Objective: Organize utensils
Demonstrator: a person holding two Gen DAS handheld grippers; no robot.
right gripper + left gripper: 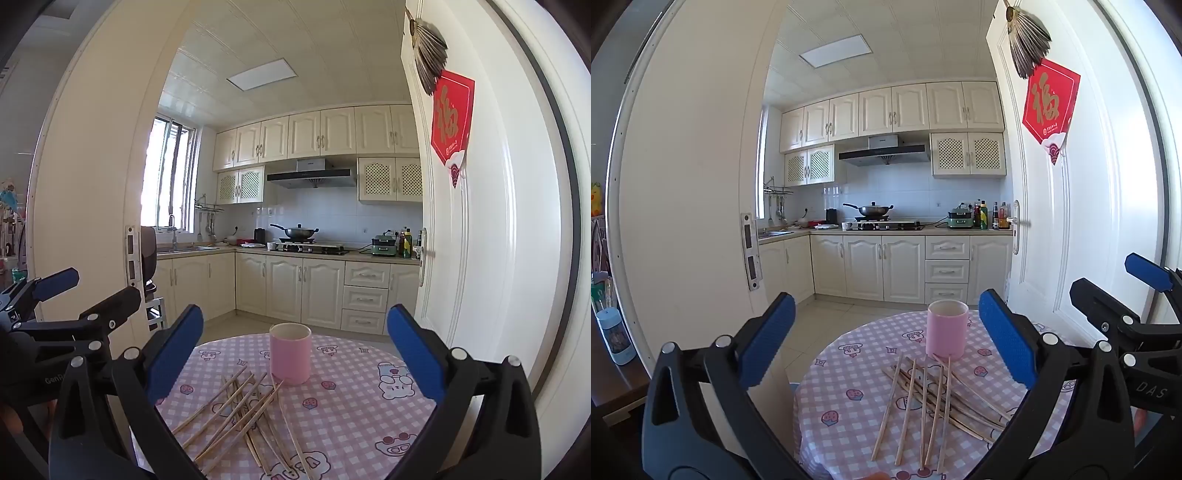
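Note:
Several wooden chopsticks (pixel 934 402) lie in a loose pile on a round table with a pink checked cloth (pixel 849 376). A pink cup (pixel 946 329) stands upright just behind them. My left gripper (pixel 886 343) is open and empty, held above the table's near side. My right gripper (pixel 295 350) is open and empty too, above the near side, with the chopsticks (pixel 243 413) and the cup (pixel 290 352) ahead of it on the cloth (pixel 369 417). The right gripper shows at the right edge of the left wrist view (pixel 1119 291), and the left gripper at the left edge of the right wrist view (pixel 85 291).
An open white door (pixel 1071 221) stands to the right of the table. A white door frame (pixel 701 221) stands on the left. Beyond lies a kitchen with cabinets and a stove (pixel 886 225). A small bottle (pixel 617 336) sits on a dark surface at far left.

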